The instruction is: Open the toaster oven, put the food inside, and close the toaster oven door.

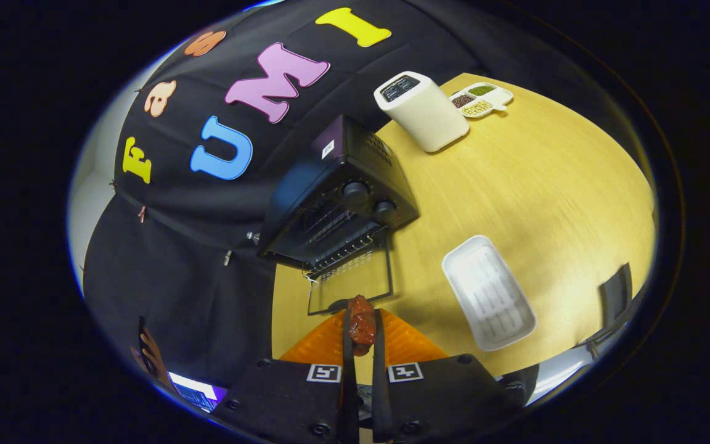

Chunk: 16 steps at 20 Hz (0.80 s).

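Gripper (362, 330) is clenched on the food (362, 325) — a reddish-brown chunk pinched between both fingers, held above the table (546, 185).

Toaster oven (342, 197) sits just beyond the fingers, at the table's edge against the booth wall. Its glass door (350, 283) is dropped open and lies flat toward the gripper, the far end of the food overlapping the door's near edge in view. Wire rack visible inside the cavity; two knobs (370, 202) on the front panel beside it.

Around it:
- white ribbed tray (489, 292) on the table to the right of the fingers, apart from the oven
- white toaster (421, 111) further back, well apart
- divided dish (481, 98) with grains or beans just beside that toaster

Nothing stands between the food and the open cavity — only the lowered door lies along that line.

A person's hand (150, 357) with a lit screen shows at lower left.
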### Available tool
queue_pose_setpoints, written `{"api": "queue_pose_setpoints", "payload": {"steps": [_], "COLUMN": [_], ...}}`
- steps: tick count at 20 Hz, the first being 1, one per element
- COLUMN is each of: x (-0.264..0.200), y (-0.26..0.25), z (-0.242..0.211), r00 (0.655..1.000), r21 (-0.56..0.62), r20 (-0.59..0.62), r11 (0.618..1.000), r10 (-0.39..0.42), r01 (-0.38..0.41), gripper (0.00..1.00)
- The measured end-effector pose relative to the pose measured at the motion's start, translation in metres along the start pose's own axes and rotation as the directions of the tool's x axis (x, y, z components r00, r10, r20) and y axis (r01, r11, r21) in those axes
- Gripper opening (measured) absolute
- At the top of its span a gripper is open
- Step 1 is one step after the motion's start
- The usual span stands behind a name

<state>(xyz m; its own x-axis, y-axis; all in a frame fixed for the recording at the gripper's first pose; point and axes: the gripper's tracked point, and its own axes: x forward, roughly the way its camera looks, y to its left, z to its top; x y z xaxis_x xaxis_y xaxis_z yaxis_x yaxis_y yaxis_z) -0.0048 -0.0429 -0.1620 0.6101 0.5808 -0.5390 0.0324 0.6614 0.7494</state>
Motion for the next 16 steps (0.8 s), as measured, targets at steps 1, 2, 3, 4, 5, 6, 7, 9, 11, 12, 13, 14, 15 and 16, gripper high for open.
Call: {"api": "queue_pose_setpoints", "payload": {"steps": [1,2,3,4,5,6,7,9,11,12,13,14,15,16], "x": [0.007,0.013,0.022,0.028,0.037,0.046,0.056,0.081,0.105,0.117,0.129,0.14,0.15,0.158], "y": [0.009,0.018,0.027,0.034,0.041,0.048,0.055,0.065,0.074,0.078,0.081,0.084,0.086,0.087], "z": [-0.005,-0.011,-0.015,-0.018,-0.021,-0.024,-0.025,-0.024,-0.019,-0.016,-0.01,-0.005,0.002,0.008], "r00": [1.0,0.999,0.997,0.995,0.992,0.988,0.984,0.974,0.964,0.959,0.953,0.946,0.937,0.927], "r21": [0.017,0.031,0.045,0.057,0.071,0.085,0.097,0.119,0.131,0.128,0.131,0.138,0.149,0.161], "r20": [0.02,0.041,0.067,0.095,0.121,0.144,0.168,0.211,0.25,0.268,0.289,0.31,0.336,0.364], "r11": [1.0,0.999,0.998,0.997,0.996,0.994,0.992,0.987,0.984,0.983,0.982,0.98,0.978,0.975], "r10": [0.011,0.02,0.028,0.038,0.048,0.058,0.066,0.079,0.087,0.092,0.094,0.093,0.091,0.088], "r01": [-0.011,-0.021,-0.031,-0.044,-0.057,-0.07,-0.084,-0.106,-0.123,-0.13,-0.136,-0.142,-0.149,-0.156], "gripper": [0.13,0.13,0.13,0.13,0.13,0.13,0.13,0.13,0.13,0.13,0.13,0.13,0.13,0.13]}}
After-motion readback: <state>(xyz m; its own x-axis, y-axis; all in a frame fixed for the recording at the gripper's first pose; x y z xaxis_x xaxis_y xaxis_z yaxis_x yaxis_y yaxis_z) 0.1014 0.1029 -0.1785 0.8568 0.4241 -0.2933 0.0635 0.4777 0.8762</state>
